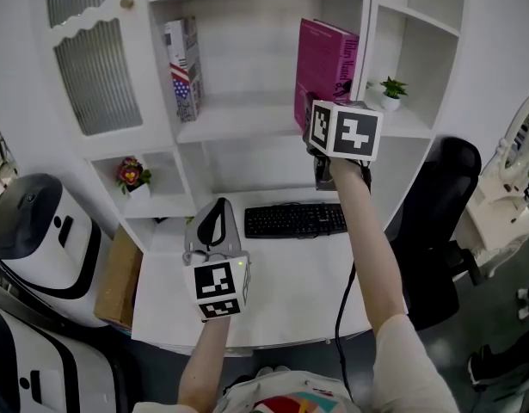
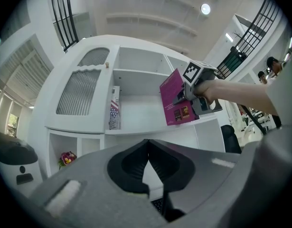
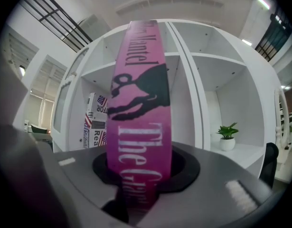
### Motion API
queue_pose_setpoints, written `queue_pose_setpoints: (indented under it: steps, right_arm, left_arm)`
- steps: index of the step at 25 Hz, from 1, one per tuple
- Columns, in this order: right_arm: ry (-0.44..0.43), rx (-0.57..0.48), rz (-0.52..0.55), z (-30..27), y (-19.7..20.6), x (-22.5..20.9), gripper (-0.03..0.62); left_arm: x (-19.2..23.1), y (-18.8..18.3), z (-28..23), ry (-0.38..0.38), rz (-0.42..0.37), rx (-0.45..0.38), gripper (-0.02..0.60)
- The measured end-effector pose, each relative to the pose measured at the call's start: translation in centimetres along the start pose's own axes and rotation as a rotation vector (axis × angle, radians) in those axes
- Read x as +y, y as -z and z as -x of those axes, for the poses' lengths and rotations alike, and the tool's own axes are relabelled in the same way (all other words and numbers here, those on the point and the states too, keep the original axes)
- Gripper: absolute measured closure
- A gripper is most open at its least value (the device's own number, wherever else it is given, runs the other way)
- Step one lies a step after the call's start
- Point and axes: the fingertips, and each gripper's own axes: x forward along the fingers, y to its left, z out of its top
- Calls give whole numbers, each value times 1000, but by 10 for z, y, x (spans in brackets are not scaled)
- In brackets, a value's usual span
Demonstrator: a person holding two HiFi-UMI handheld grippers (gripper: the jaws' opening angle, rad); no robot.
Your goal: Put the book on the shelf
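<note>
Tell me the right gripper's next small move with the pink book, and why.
Probably ease the pink book deeper into the middle shelf and set it down: the right gripper is clamped on it, and it is tilted at the shelf's front edge.

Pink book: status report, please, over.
Right gripper shut on pink book, tilted at right end of middle shelf. Left gripper shut, empty, low over desk. Flag-print book stands far left, not blocking.

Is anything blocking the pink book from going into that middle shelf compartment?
Nothing visible does. The right gripper holds the pink book at the compartment's right side, where the shelf board is bare. The only other item, a flag-patterned book, stands at the left wall, apart from it.
</note>
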Motion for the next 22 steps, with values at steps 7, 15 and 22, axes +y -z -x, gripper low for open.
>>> queue_pose_setpoints:
  steps: [7, 15, 22]
  right_arm:
    - [10, 40, -15, -34, -2, -5, 456]
    - [56, 61, -6, -76, -1, -17, 456]
    - [83, 66, -2, -111, 0, -24, 457]
  left_arm:
    - [-2, 3, -5, -3, -20, 1, 580]
    - [0, 10, -10, -9, -29, 21, 580]
    - [8, 24, -17, -30, -30, 50, 580]
